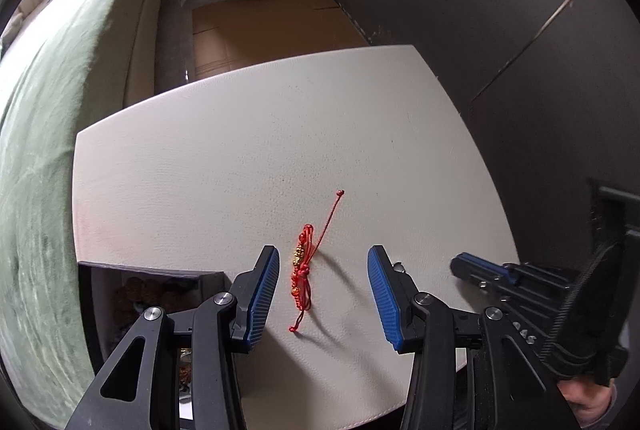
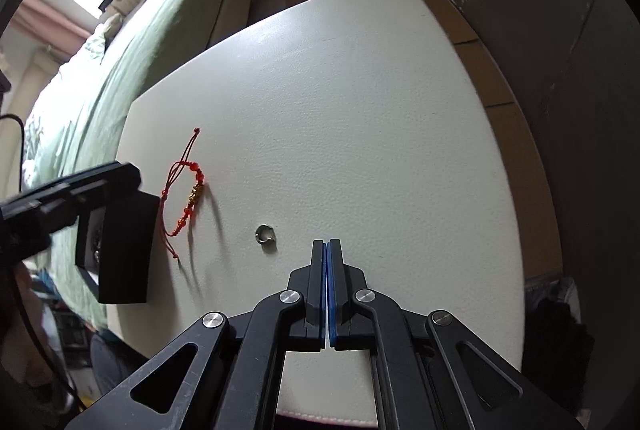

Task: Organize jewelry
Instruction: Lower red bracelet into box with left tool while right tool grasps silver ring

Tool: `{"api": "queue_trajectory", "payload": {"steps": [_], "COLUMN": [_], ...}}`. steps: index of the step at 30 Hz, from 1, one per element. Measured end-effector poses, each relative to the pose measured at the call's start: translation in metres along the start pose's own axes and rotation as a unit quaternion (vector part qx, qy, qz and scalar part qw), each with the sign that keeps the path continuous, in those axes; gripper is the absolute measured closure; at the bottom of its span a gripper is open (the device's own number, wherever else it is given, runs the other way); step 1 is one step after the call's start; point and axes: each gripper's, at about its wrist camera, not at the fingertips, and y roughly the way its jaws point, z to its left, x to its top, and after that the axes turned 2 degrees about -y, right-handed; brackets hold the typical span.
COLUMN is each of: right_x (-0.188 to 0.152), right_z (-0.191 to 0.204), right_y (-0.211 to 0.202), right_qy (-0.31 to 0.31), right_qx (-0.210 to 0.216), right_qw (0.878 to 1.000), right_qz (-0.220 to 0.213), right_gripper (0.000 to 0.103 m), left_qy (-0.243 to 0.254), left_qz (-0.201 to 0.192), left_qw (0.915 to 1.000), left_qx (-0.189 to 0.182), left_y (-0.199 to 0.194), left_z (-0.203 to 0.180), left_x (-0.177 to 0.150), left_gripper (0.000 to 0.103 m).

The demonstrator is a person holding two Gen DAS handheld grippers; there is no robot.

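A: Which step is in hand?
B: A pick-up. The red bracelet (image 1: pixel 303 276) lies on the table (image 1: pixel 240 157) near its left edge, between the parted, empty jaws of the left hand-held gripper (image 1: pixel 323 294).
A: And the right hand-held gripper (image 2: pixel 327 294)?
B: Closed on nothing, just beside the ring (image 2: pixel 264 233). Next, lowering and closing on the bracelet seems required.

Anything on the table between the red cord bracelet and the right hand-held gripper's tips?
Yes: a small metal ring lies between the red bracelet and the shut right hand-held gripper, touching neither. The right wrist view shows it.
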Motion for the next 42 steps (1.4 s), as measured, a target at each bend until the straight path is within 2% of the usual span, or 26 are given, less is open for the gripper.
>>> {"api": "queue_trajectory", "payload": {"steps": [1,3,4,5,6,8,9,11,13,16,24,33,35,39,42], "right_x": [0.0,0.002,0.001,0.0,-0.001,-0.002,-0.002,-0.001,0.0,-0.001,0.007,0.015,0.014,0.014,0.011], "right_z": [-0.003,-0.002,-0.006,-0.008,-0.01,-0.012,-0.012,-0.011,-0.007,0.001,0.036,0.068,0.071,0.077,0.084], "right_y": [-0.002,-0.002,-0.005,-0.009,-0.012,-0.015,-0.015,-0.017,-0.016,-0.014,0.007,0.029,0.033,0.034,0.035], "right_qy": [0.005,0.013,0.016,0.018,0.018,0.021,0.022,0.021,0.016,0.0,-0.054,-0.093,-0.097,-0.102,-0.116], "right_qx": [0.002,0.004,0.004,0.002,0.0,0.002,0.003,0.002,0.005,0.003,-0.024,-0.07,-0.088,-0.11,-0.137], "right_qw": [1.0,1.0,1.0,1.0,1.0,1.0,1.0,1.0,1.0,1.0,0.998,0.992,0.99,0.988,0.983], "right_qz": [0.0,-0.002,-0.006,-0.013,-0.017,-0.018,-0.019,-0.02,-0.019,-0.014,0.013,0.042,0.042,0.04,0.038], "right_gripper": [0.1,0.086,0.067,0.056,0.056,0.056,0.056,0.056,0.056,0.056,0.057,0.074,0.082,0.083,0.09], "left_qy": [0.004,0.01,0.012,0.013,0.013,0.019,0.021,0.021,0.016,0.008,-0.023,-0.034,-0.035,-0.036,-0.041], "left_qz": [0.003,0.009,0.014,0.017,0.02,0.028,0.032,0.039,0.035,0.006,-0.036,-0.059,-0.061,-0.064,-0.067], "left_qw": [1.0,0.9998,0.9996,0.9995,0.9994,0.9988,0.9985,0.9981,0.9985,0.9993,0.9986,0.9974,0.9974,0.9972,0.9969], "left_qx": [0.006,0.015,0.02,0.023,0.026,0.035,0.039,0.043,0.04,0.036,0.032,0.024,0.018,0.015,0.011], "left_y": [0.004,0.011,0.015,0.018,0.022,0.03,0.034,0.041,0.039,0.021,-0.031,-0.067,-0.07,-0.075,-0.08], "left_z": [-0.002,-0.004,-0.005,-0.005,-0.005,-0.006,-0.006,-0.004,0.0,0.008,0.042,0.064,0.066,0.073,0.08], "left_x": [0.0,0.0,0.0,0.0,0.0,-0.002,-0.003,-0.004,-0.007,-0.008,-0.011,-0.021,-0.023,-0.028,-0.034], "left_gripper": [0.055,0.055,0.055,0.056,0.058,0.066,0.074,0.096,0.097,0.097,0.097,0.097,0.097,0.097,0.097]}}
